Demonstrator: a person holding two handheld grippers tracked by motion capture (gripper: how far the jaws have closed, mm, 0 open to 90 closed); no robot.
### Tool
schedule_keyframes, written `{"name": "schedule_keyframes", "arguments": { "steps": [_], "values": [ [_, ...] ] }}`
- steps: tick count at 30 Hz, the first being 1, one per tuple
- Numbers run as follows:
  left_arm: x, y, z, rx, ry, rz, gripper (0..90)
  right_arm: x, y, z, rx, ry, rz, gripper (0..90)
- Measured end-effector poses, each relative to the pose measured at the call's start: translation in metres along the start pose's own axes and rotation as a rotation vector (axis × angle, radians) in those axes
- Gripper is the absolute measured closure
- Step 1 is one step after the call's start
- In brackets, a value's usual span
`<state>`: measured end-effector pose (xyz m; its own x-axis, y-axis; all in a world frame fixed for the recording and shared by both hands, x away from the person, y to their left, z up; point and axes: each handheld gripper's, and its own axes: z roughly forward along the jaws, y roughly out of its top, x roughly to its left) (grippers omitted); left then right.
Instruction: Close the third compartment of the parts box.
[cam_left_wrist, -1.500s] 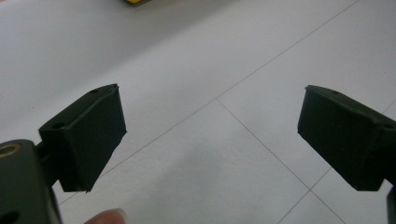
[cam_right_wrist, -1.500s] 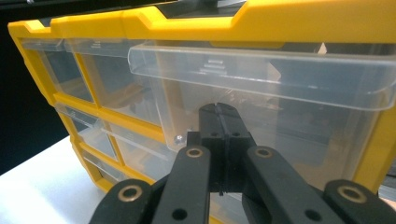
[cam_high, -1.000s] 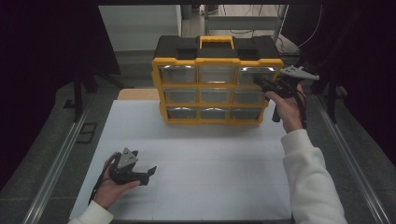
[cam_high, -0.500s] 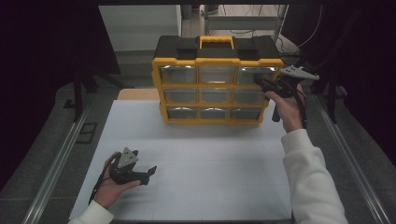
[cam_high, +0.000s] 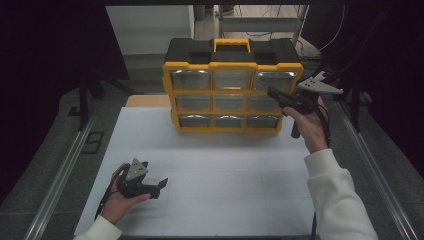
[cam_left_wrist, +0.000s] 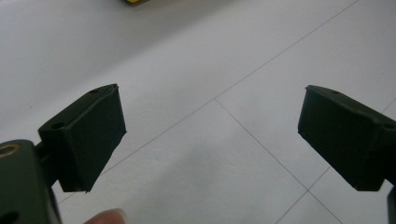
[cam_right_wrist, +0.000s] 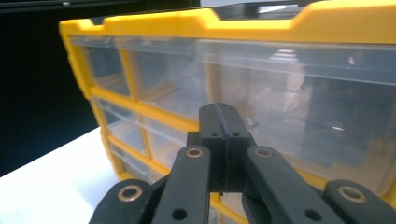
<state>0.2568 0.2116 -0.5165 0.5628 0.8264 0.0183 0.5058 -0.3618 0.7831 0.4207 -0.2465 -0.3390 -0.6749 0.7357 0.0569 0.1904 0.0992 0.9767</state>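
A yellow and black organiser box (cam_high: 232, 85) with three rows of clear drawers stands upright at the back of the white table (cam_high: 210, 165). My right gripper (cam_high: 272, 93) is shut and empty, its tip held just in front of the top right drawer (cam_high: 272, 80). In the right gripper view the closed jaws (cam_right_wrist: 219, 114) point at that clear drawer (cam_right_wrist: 299, 112), close to its face; I cannot tell if they touch it. My left gripper (cam_high: 161, 185) rests low over the table near the front left, open, with bare table (cam_left_wrist: 210, 140) between its pads.
A black lid with a yellow handle (cam_high: 231, 45) tops the box. Metal rails (cam_high: 60, 170) run along both sides of the table. A tan board (cam_high: 147, 101) lies behind the table's back left corner. Dark surroundings on both sides.
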Motion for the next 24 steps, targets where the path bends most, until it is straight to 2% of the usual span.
{"name": "schedule_keyframes", "arguments": {
  "steps": [7, 9, 11, 14, 18, 24],
  "values": [
    [0.0, 0.0, 0.0, -0.003, 0.002, 0.001, 7.9, 0.013, -0.009, -0.009, 0.008, 0.06, -0.021, 87.3],
    [0.0, 0.001, 0.0, -0.004, 0.004, 0.002, 8.0, 0.017, -0.013, -0.011, 0.008, 0.085, -0.019, 80.1],
    [0.0, 0.001, 0.0, -0.005, 0.003, 0.002, 8.0, 0.021, -0.019, -0.012, -0.01, 0.092, -0.013, 62.6],
    [0.001, 0.001, 0.0, -0.006, 0.001, 0.001, 8.0, 0.029, -0.027, -0.016, -0.021, 0.101, -0.01, 46.9],
    [0.0, 0.001, -0.001, -0.012, 0.0, 0.001, 8.0, 0.037, -0.041, -0.022, -0.008, 0.117, -0.018, 38.6],
    [0.0, 0.002, -0.002, -0.017, 0.002, 0.0, 8.0, 0.045, -0.059, -0.03, 0.008, 0.133, -0.007, 32.2]
  ]
}}
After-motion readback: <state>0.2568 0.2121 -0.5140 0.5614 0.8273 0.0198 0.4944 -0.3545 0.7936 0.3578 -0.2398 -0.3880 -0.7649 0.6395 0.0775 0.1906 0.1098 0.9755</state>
